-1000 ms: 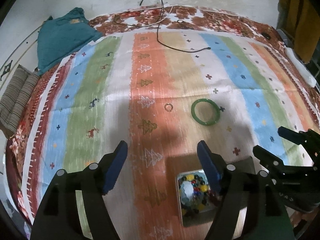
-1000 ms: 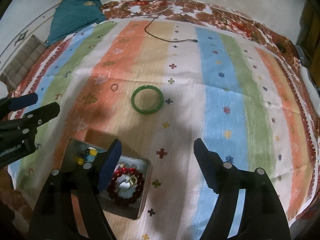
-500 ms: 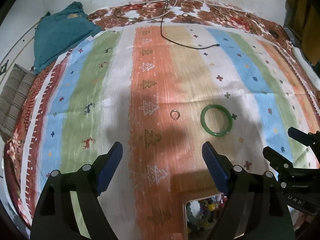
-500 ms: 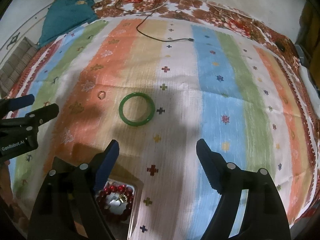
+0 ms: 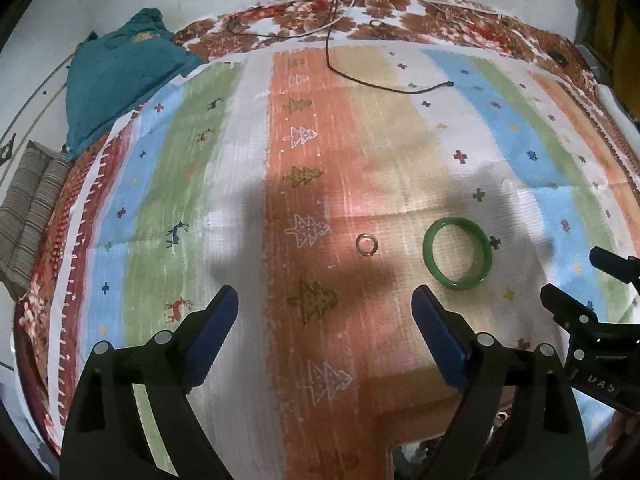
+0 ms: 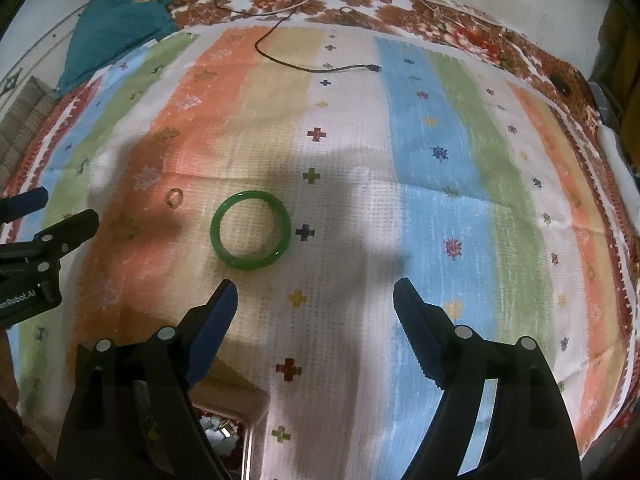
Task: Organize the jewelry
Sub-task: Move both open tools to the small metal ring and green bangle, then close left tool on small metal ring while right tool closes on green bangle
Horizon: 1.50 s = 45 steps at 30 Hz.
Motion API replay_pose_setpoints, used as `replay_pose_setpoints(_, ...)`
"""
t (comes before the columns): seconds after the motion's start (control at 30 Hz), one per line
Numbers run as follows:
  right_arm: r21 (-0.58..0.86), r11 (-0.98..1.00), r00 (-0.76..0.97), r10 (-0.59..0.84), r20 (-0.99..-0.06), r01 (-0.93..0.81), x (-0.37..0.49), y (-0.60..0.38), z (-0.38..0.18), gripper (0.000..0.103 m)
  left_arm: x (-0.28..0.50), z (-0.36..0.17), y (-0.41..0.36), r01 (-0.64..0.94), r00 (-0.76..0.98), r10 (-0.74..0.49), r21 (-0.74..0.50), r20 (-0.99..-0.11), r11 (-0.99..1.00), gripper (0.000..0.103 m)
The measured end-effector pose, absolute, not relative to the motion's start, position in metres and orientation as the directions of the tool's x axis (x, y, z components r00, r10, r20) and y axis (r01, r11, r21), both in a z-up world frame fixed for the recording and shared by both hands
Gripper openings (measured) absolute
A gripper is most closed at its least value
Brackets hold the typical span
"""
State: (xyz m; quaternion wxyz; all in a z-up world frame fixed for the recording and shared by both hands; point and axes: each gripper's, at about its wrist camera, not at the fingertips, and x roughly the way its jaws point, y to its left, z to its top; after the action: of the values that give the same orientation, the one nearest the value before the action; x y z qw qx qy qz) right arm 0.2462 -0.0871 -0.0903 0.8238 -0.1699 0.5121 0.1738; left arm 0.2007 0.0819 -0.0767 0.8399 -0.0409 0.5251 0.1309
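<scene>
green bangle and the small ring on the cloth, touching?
Apart. The left wrist view shows striped cloth between the glossy green bangle and the small thin metal ring.

Only two bits of lettering can be read. In the left wrist view, at the lower right of the frame, the black body of the right gripper [image 5: 600, 276] carries pale capital letters that read "UAS"; anything further along that line is cut off by the frame edge and the dark housing. In the right wrist view, at the lower left edge of the frame, the black body of the left gripper [image 6: 52, 208] carries white lettering that reads "enRobot.AI", its start lost beyond the frame edge. No other words, numbers or labels can be made out on anything else in either view.
</scene>
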Motion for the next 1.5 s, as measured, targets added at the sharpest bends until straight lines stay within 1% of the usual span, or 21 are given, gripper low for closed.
replay_pose_setpoints(0.27, -0.095, 0.877, 0.385, 0.107, -0.917, -0.471, 0.260, -0.080, -0.106, 0.081, 0.215, -0.088, 0.087, -0.254, 0.389, 0.174, 0.077, -0.905, 0.964, 0.088)
replay_pose_setpoints(0.5, -0.095, 0.875, 0.367, 0.099, -0.925, -0.474, 0.271, -0.075, -0.120, 0.081, 0.228, -0.097, 0.090, -0.245, 0.382, 0.128, 0.033, -0.915, 0.969, 0.088)
replay_pose_setpoints(0.67, -0.060, 0.881, 0.351, 0.124, -0.928, -0.470, 0.281, -0.072, -0.125, 0.080, 0.236, -0.104, 0.091, -0.241, 0.368, 0.128, 0.038, -0.921, 0.970, 0.088)
replay_pose_setpoints(0.87, -0.053, 0.884, 0.336, 0.121, -0.934, -0.465, 0.290, -0.067, -0.134, 0.081, 0.247, -0.116, 0.094, -0.236, 0.349, 0.100, 0.016, -0.932, 0.972, 0.085)
replay_pose_setpoints(0.93, -0.045, 0.885, 0.331, 0.126, -0.935, -0.464, 0.293, -0.066, -0.136, 0.081, 0.250, -0.121, 0.095, -0.231, 0.342, 0.097, 0.017, -0.935, 0.973, 0.083)
replay_pose_setpoints(1.1, -0.052, 0.892, 0.348, 0.121, -0.930, -0.449, 0.299, -0.066, -0.139, 0.080, 0.259, -0.128, 0.096, -0.221, 0.330, 0.090, 0.016, -0.940, 0.975, 0.070)
replay_pose_setpoints(1.13, -0.047, 0.892, 0.342, 0.123, -0.931, -0.449, 0.300, -0.066, -0.140, 0.080, 0.261, -0.129, 0.096, -0.219, 0.327, 0.085, 0.013, -0.941, 0.976, 0.069)
replay_pose_setpoints(1.17, -0.048, 0.891, 0.338, 0.122, -0.933, -0.452, 0.301, -0.065, -0.142, 0.079, 0.263, -0.131, 0.095, -0.215, 0.325, 0.084, 0.013, -0.942, 0.977, 0.068)
replay_pose_setpoints(1.23, -0.056, 0.886, 0.327, 0.110, -0.939, -0.460, 0.303, -0.062, -0.148, 0.066, 0.267, -0.134, 0.094, -0.203, 0.318, 0.084, 0.019, -0.944, 0.979, 0.064)
replay_pose_setpoints(1.3, -0.053, 0.885, 0.316, 0.108, -0.943, -0.462, 0.304, -0.062, -0.152, 0.065, 0.270, -0.139, 0.093, -0.193, 0.303, 0.090, 0.031, -0.949, 0.981, 0.060)
replay_pose_setpoints(1.43, -0.043, 0.880, 0.305, 0.118, -0.945, -0.473, 0.305, -0.058, -0.156, 0.058, 0.275, -0.145, 0.093, -0.182, 0.297, 0.070, 0.016, -0.952, 0.983, 0.057)
replay_pose_setpoints(1.47, -0.049, 0.878, 0.307, 0.114, -0.945, -0.477, 0.305, -0.057, -0.157, 0.055, 0.276, -0.146, 0.092, -0.178, 0.297, 0.069, 0.015, -0.952, 0.984, 0.054)
replay_pose_setpoints(1.5, -0.054, 0.877, 0.309, 0.110, -0.945, -0.478, 0.306, -0.056, -0.158, 0.049, 0.277, -0.147, 0.091, -0.173, 0.294, 0.067, 0.015, -0.953, 0.985, 0.051)
